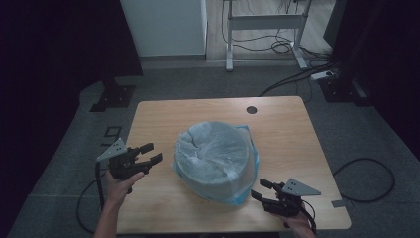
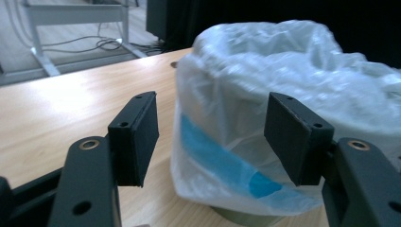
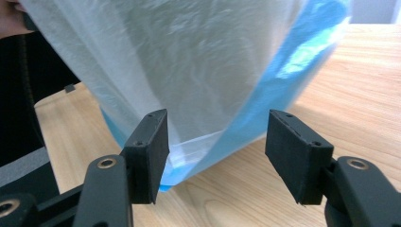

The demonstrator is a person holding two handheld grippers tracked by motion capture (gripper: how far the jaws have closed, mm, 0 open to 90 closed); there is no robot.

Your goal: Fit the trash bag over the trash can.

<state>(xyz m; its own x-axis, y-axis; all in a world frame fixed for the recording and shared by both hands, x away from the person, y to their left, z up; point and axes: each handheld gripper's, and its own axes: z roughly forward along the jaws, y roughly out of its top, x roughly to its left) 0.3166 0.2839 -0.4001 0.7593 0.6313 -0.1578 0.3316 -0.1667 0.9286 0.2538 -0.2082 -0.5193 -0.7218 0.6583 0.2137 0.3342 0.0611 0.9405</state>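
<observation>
Round bin (image 1: pixel 213 163) wrapped in crinkled translucent plastic bag (image 1: pixel 242 191) with blue trim, mid-surface, bare pale wood surface (image 1: pixel 282 129) all around. Left tongs (image 1: pixel 148 153) released, near the bin's left flank; right tongs (image 1: pixel 261 189) released, just beside the bag's loose blue hem. Grey floor and cables beyond.

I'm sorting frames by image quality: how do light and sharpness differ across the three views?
High view: dim and underexposed, dark at both sides, the plastic-covered bin readable but soft. Left gripper view: brighter, the jaws crisp, the plastic bag behind them slightly blurred. Right gripper view: the jaws sharp, the bag film close up, blurred and washed out to near white.
</observation>
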